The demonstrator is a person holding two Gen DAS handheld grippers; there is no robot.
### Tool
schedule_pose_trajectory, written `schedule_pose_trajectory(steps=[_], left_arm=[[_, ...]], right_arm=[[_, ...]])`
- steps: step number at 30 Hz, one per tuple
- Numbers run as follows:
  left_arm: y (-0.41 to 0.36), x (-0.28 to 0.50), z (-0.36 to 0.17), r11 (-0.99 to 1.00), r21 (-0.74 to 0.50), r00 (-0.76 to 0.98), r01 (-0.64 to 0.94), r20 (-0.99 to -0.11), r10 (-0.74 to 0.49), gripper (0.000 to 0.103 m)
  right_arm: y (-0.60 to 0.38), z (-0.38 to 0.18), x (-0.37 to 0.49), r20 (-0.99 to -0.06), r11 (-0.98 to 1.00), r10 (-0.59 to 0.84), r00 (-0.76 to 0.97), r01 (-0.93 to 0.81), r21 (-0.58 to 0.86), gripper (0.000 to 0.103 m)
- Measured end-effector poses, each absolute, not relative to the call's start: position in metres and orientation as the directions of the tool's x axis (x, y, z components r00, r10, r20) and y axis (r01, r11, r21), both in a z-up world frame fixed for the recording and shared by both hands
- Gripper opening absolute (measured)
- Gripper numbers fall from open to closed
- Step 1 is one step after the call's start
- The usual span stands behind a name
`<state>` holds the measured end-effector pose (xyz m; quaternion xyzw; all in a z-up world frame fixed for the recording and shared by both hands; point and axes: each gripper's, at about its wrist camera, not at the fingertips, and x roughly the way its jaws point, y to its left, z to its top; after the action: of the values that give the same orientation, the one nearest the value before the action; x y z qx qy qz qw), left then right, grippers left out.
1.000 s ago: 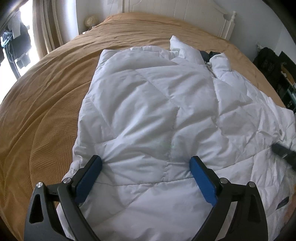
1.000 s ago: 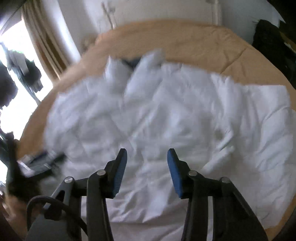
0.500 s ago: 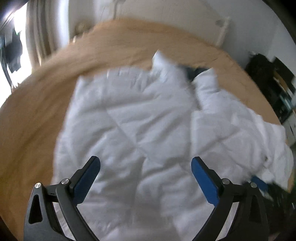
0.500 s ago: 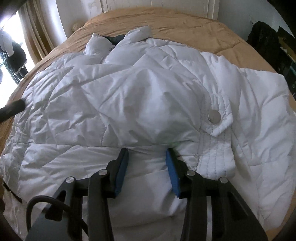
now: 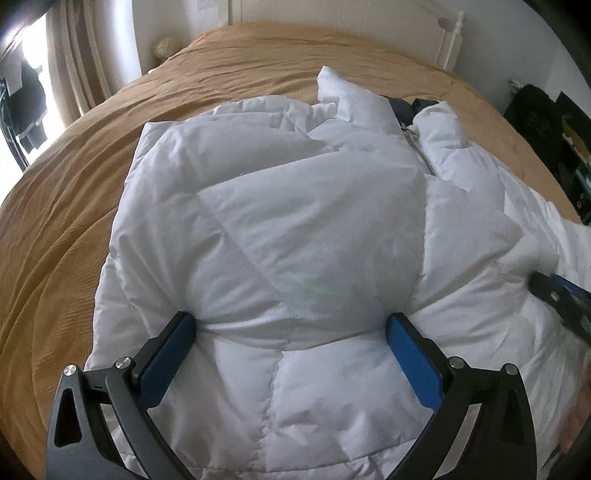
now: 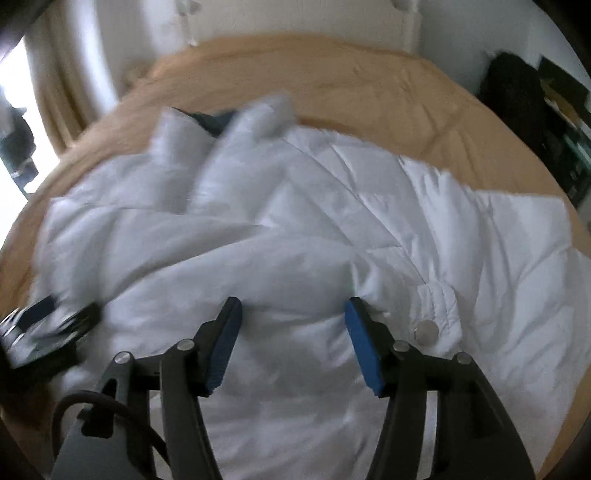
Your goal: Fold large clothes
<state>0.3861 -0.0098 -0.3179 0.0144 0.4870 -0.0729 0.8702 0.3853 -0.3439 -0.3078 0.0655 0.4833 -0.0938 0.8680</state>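
White quilted down jacket [image 5: 295, 221], one item, lying spread on a bed [image 5: 74, 221] covered with a tan ribbed bedspread. No containers in either view; the bed alone bears the garment.

Jacket, condition: puffy, stitched in large panels, creased and bunched. Collar [image 5: 351, 99] at the far end, standing up and rumpled, with dark blue lining [image 5: 406, 107] showing inside it. Metal zipper [image 5: 421, 151] running down from the collar (upper teeth visible, the rest lost under a fold). Pocket flap with a round silver snap [image 6: 426, 328] in the right wrist view, just beside the right blue finger. Far right edge lies flat against the bedspread.

Left hand-held gripper [image 5: 291, 336]: jaws spread to their widest, having just been opening; a swollen mound of jacket sits between the blue pads [image 5: 413, 365], whose tips dent the fabric at either side without pinching it.

Right hand-held gripper [image 6: 291, 332]: jaws apart, having just been opening; jacket fabric lies between and under the blue pads [image 6: 364, 354], not clamped. This view is motion-blurred.

Surroundings: white headboard [image 5: 332, 14], curtain [image 5: 74, 55] at a bright window, dark clutter [image 5: 546, 122] at the right wall.
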Motion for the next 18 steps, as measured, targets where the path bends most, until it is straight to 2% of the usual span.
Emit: schedule_pose_trajectory(steps=[2, 4, 6, 8, 11, 12, 14, 16, 18], left_arm=[[-0.010, 0.384, -0.318, 0.987, -0.033, 0.517, 0.160, -0.849, -0.112, 0.103], [-0.008, 0.383, -0.317, 0.986, -0.047, 0.516, 0.158, -0.848, -0.123, 0.103], [-0.006, 0.381, -0.315, 0.986, -0.050, 0.521, 0.156, -0.844, -0.126, 0.103], [-0.005, 0.377, -0.313, 0.986, -0.039, 0.520, 0.164, -0.846, -0.120, 0.103], [0.006, 0.369, -0.304, 0.991, -0.059, 0.530, 0.123, -0.840, -0.116, 0.102], [0.011, 0.364, -0.301, 0.991, -0.078, 0.530, 0.105, -0.839, -0.123, 0.102], [0.021, 0.349, -0.293, 0.990, -0.122, 0.529, 0.073, -0.837, -0.142, 0.102], [0.025, 0.332, -0.287, 0.988, -0.136, 0.545, 0.074, -0.824, -0.154, 0.102], [0.019, 0.319, -0.287, 0.984, -0.130, 0.558, 0.120, -0.811, -0.175, 0.102]], right_arm=[[-0.356, -0.319, 0.391, -0.863, 0.966, -0.068, 0.501, 0.248, 0.067, 0.056], [-0.365, -0.318, 0.390, -0.858, 0.955, -0.062, 0.509, 0.280, 0.098, 0.041], [-0.374, -0.311, 0.386, -0.857, 0.943, -0.057, 0.513, 0.310, 0.123, 0.037], [-0.374, -0.297, 0.372, -0.838, 0.939, -0.036, 0.545, 0.306, 0.159, 0.040], [-0.358, -0.277, 0.339, -0.810, 0.965, 0.004, 0.587, 0.209, 0.157, 0.044], [-0.351, -0.276, 0.328, -0.807, 0.973, 0.023, 0.590, 0.173, 0.155, 0.049], [-0.343, -0.282, 0.314, -0.822, 0.982, 0.014, 0.570, 0.146, 0.118, 0.059], [-0.343, -0.305, 0.311, -0.865, 0.989, -0.044, 0.499, 0.144, 0.032, 0.060], [-0.349, -0.324, 0.308, -0.877, 0.990, -0.021, 0.480, 0.132, 0.048, 0.060]])
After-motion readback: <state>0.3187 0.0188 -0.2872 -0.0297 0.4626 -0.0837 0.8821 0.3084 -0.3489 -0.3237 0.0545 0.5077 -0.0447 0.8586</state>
